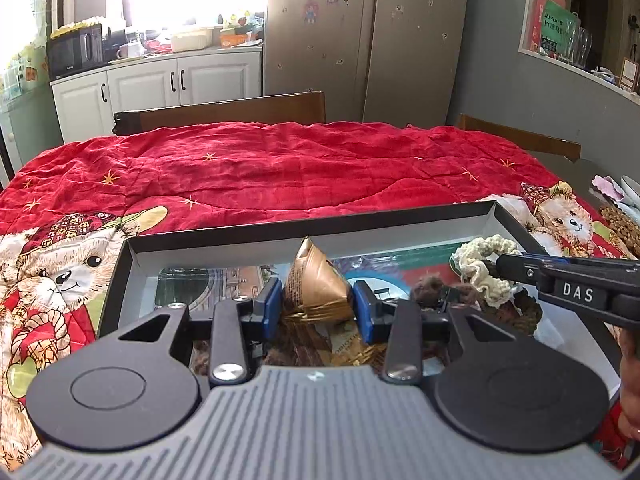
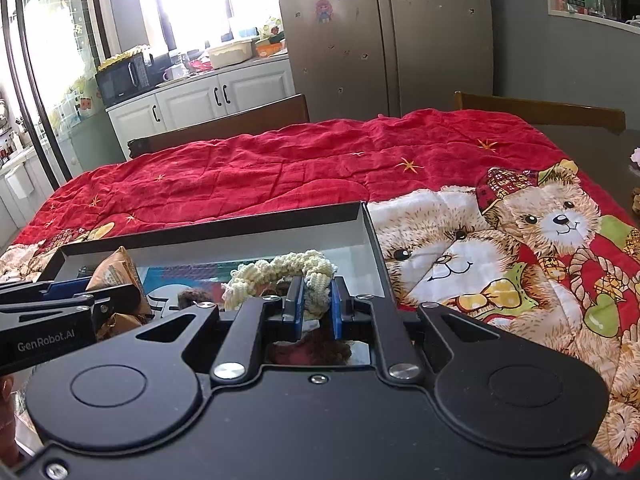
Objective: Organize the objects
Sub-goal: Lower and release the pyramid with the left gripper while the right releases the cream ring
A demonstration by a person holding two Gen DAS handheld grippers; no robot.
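Left hand-held gripper point(image 1: 316, 307): blue pads pressed on either side of a crumpled golden-brown foil snack packet point(image 1: 314, 280); the packet is clamped and stands up between the fingers, above the box floor; from the right wrist view the same tool point(image 2: 112, 300) comes in at the left edge with the packet point(image 2: 116, 276) at its tip
Right hand-held gripper point(image 2: 316, 306): jaws drawn close together, pinching a cream crocheted yarn scrunchie point(image 2: 280, 276); in the left wrist view its fingers point(image 1: 516, 266) reach in from the right and bite the scrunchie point(image 1: 480, 262)
Box: shallow black cardboard tray with a pale inner wall point(image 1: 280, 236) and a printed picture on its floor; both packet and scrunchie are over its inside, packet towards the middle, scrunchie towards the right end
Other contents: dark brown fuzzy scrunchie point(image 1: 428, 294) lying on the tray floor beside the cream one; a gold wrapper point(image 1: 348, 350) under the left tool
Worktop: covered by a red quilted blanket with teddy-bear prints and gold stars point(image 1: 280, 168); the tray sits on its near edge
Background: wooden chair back point(image 1: 224, 110) behind the worktop; white kitchen cabinets point(image 1: 160, 84) and a black microwave point(image 1: 76, 50) beyond
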